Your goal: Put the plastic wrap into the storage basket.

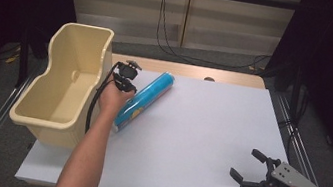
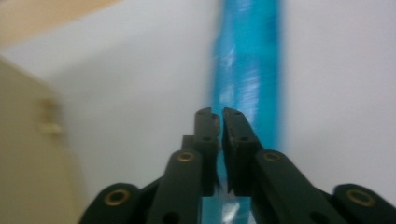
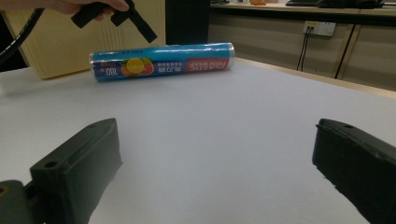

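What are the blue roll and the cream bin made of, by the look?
Blue roll: printed glossy plastic film wrap, judging by the sheen and clear crimped end; the label reads "plastic food wrap". Core material can't be told. Cream bin: likely moulded plastic, smooth semi-matt, with rounded rim and one-piece walls.

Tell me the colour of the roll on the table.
Blue roll, with a red panel and fruit print; clearest in the right gripper view.
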`<action>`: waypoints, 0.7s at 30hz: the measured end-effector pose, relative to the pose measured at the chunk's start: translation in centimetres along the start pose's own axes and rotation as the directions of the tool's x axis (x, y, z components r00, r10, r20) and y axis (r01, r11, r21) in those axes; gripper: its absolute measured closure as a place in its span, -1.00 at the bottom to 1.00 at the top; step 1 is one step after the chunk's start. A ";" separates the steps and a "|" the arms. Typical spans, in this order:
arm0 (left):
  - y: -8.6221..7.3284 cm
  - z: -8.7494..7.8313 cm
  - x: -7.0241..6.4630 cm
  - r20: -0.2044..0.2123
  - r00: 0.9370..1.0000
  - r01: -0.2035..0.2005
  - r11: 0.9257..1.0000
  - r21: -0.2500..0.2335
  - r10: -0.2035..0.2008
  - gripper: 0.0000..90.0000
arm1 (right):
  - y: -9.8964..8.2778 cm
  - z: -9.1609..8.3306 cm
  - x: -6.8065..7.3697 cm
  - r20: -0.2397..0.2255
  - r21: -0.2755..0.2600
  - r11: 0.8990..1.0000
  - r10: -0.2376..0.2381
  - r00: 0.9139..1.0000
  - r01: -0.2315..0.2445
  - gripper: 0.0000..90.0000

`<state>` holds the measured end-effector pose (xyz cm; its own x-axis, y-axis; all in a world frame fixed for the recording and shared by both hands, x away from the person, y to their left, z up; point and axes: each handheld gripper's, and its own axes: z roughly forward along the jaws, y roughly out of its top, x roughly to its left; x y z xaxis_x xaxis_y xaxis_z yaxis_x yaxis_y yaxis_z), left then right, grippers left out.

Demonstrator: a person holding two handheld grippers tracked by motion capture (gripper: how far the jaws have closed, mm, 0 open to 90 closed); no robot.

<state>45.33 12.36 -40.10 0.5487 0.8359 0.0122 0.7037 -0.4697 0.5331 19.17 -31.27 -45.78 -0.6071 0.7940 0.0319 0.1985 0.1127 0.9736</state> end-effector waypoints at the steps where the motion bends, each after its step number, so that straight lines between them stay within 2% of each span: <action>1: -0.2 0.1 0.2 0.005 1.000 0.016 1.000 -0.019 -0.016 0.29 | 0.0 0.0 0.0 0.001 0.000 1.000 -0.003 1.000 0.003 -0.98; 2: -0.4 0.3 0.2 0.024 0.999 0.026 0.999 -0.035 -0.025 0.19 | 0.1 0.0 0.1 0.001 -0.001 1.000 -0.002 1.000 0.002 -0.98; 3: -0.5 0.9 -0.1 0.065 0.997 0.042 0.998 -0.049 -0.039 0.09 | 0.1 0.0 0.1 0.003 -0.001 1.000 -0.004 1.000 0.004 -0.98; 4: -0.4 1.5 -0.5 0.103 0.994 0.050 0.997 -0.052 -0.045 -0.11 | 0.2 0.0 0.1 0.004 -0.002 1.000 -0.003 1.000 0.003 -0.98; 5: -0.3 2.0 -1.2 0.149 0.988 0.050 0.997 -0.054 -0.041 -0.31 | 0.1 0.0 0.0 0.004 -0.001 1.000 -0.003 1.000 0.003 -0.98; 6: -0.1 2.7 -2.0 0.185 0.983 0.022 0.999 -0.039 -0.014 -0.41 | 0.1 0.1 0.0 0.003 0.003 1.000 -0.003 1.000 0.003 -0.98; 7: -0.1 2.7 -2.0 0.185 0.983 0.022 0.999 -0.039 -0.014 -0.48 | 0.1 0.1 0.0 0.003 0.003 1.000 -0.003 1.000 0.003 -0.98; 8: 0.1 4.1 -3.3 0.191 0.981 -0.021 1.000 0.022 0.017 -0.55 | 0.0 0.2 -0.2 0.004 0.005 1.000 0.001 1.000 -0.001 -0.98; 10: 0.2 5.4 -4.0 0.225 0.974 -0.019 0.997 0.069 0.002 -0.53 | -0.1 0.3 -0.3 0.004 0.009 1.000 0.005 1.000 -0.005 -0.98; 11: 0.2 5.4 -4.0 0.225 0.974 -0.019 0.997 0.069 0.002 -0.51 | -0.1 0.3 -0.3 0.004 0.009 1.000 0.005 1.000 -0.005 -0.98; 12: 0.2 5.9 -4.2 0.242 0.970 -0.019 0.996 0.091 -0.003 -0.48 | -0.1 0.2 -0.3 0.004 0.007 1.000 0.010 1.000 -0.010 -0.98; 13: 0.5 6.6 -4.8 0.257 0.966 -0.038 0.991 0.131 0.003 -0.48 | -0.1 0.1 -0.3 0.005 0.005 1.000 0.009 1.000 -0.009 -0.98; 16: 1.2 7.2 -6.2 0.242 0.968 -0.113 0.978 0.173 0.069 -0.42 | -0.1 -0.1 -0.4 0.004 -0.001 1.000 0.004 1.000 -0.004 -0.98; 17: 1.2 7.2 -6.2 0.242 0.968 -0.113 0.978 0.173 0.069 -0.40 | -0.1 -0.1 -0.4 0.004 -0.001 1.000 0.004 1.000 -0.004 -0.98; 18: 1.7 7.5 -7.0 0.223 0.970 -0.140 0.968 0.208 0.092 -0.35 | 0.0 -0.1 -0.4 0.005 -0.001 1.000 0.007 1.000 -0.007 -0.98; 19: 1.9 7.6 -7.2 0.210 0.973 -0.148 0.962 0.228 0.100 -0.35 | 0.0 -0.1 -0.4 0.005 -0.001 1.000 0.007 1.000 -0.007 -0.98; 20: 1.9 7.6 -7.2 0.210 0.973 -0.148 0.962 0.228 0.100 -0.34 | 0.0 -0.1 -0.4 0.005 -0.001 1.000 0.007 1.000 -0.007 -0.98; 21: 2.2 7.6 -7.3 0.199 0.974 -0.155 0.955 0.254 0.105 -0.34 | 0.0 -0.1 -0.4 0.005 -0.002 1.000 0.007 1.000 -0.007 -0.98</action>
<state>46.31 3.05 -45.46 0.6984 0.7086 -0.1008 0.7015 -0.6498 0.2927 19.31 -31.63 -45.79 -0.6022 0.7974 0.0379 0.2016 0.1060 0.9737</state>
